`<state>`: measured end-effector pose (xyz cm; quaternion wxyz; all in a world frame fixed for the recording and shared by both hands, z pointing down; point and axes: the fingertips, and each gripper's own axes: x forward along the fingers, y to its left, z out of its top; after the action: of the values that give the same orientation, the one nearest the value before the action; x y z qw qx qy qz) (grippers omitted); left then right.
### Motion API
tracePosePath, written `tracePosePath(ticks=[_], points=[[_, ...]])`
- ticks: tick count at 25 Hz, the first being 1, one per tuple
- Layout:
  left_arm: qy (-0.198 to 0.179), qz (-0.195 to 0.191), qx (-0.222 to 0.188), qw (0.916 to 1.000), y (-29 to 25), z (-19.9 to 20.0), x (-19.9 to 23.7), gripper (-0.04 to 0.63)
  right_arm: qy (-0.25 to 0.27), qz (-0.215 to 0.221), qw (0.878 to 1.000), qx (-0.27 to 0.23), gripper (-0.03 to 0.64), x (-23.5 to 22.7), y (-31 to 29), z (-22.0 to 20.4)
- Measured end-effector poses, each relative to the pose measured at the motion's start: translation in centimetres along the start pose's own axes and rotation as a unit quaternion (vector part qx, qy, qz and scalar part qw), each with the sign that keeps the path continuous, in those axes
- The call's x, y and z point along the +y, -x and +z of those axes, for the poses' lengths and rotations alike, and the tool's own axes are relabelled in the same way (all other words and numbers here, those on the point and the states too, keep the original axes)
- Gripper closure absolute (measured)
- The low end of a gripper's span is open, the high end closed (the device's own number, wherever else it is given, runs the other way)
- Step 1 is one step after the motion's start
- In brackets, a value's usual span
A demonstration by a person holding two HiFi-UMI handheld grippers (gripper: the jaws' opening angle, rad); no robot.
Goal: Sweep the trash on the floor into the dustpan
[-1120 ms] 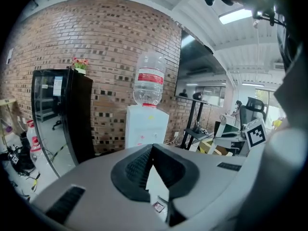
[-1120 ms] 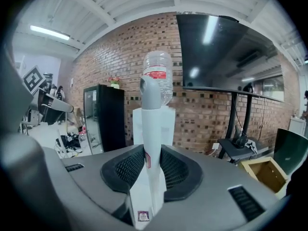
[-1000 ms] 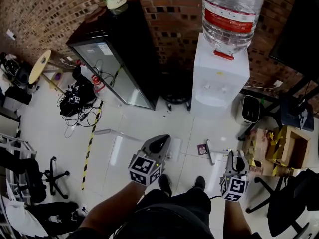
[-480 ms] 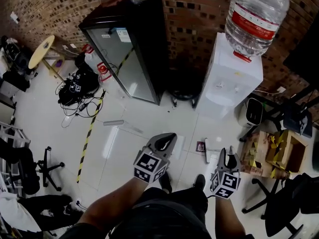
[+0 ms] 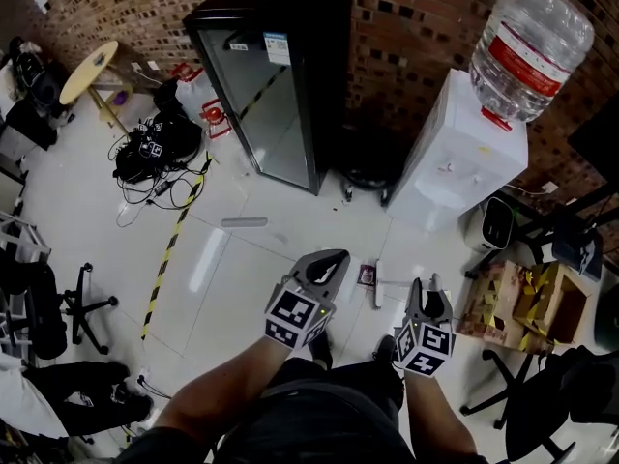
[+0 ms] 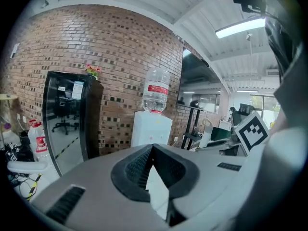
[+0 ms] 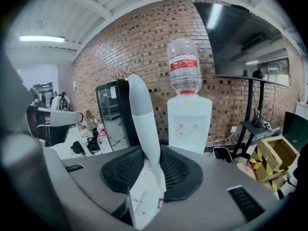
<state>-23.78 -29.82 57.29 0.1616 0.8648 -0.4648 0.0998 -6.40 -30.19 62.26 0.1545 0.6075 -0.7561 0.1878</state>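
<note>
Surroundings, head view: a black glass-door fridge (image 5: 276, 75) and a white water dispenser (image 5: 462, 158) w/ its bottle (image 5: 532, 37) stand at the brick wall in front. On the left there is a heap of black cables (image 5: 155, 143), a yellow-black tape strip (image 5: 169, 249) on the floor (image 5: 242, 288), and an office chair (image 5: 85, 307). On the right, cardboard boxes (image 5: 530, 303) are close to my right side. A flat grey piece (image 5: 244, 222) lies alone, well apart from the grippers.

Trash: a small dark wrapper (image 5: 367, 275) lies on the tiles between both grippers, a bit ahead of them. It is just beside a thin white bar (image 5: 378, 284). I cannot tell if this bar is broom or dustpan.

Left gripper (image 5: 324, 264): its own view shows the tips together, nothing clamped. Only a pale wedge is seen in the gap behind them.

Right gripper (image 5: 428, 293): closed on a pale handle (image 7: 142, 124), which goes up and leans a little left between the pads. The head view barely shows this.

Only in the left gripper view: flowers (image 6: 92, 70) on top of the fridge, and the right marker cube (image 6: 252, 131). Only in the right gripper view: a wall screen (image 7: 240, 37).
</note>
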Motion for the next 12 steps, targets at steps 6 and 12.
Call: tracePosePath(ticks=[6, 12], points=[[0.001, -0.002, -0.011, 0.9999, 1.6, 0.1, 0.5, 0.594, -0.027, 0.023, 0.999, 0.004, 0.494, 3.5, 1.3, -0.2], [-0.001, -0.016, -0.017, 0.9997, 2.2, 0.6, -0.1, 0.594, -0.045, 0.005, 0.999, -0.019, 0.495, 2.5, 2.9, 1.5]])
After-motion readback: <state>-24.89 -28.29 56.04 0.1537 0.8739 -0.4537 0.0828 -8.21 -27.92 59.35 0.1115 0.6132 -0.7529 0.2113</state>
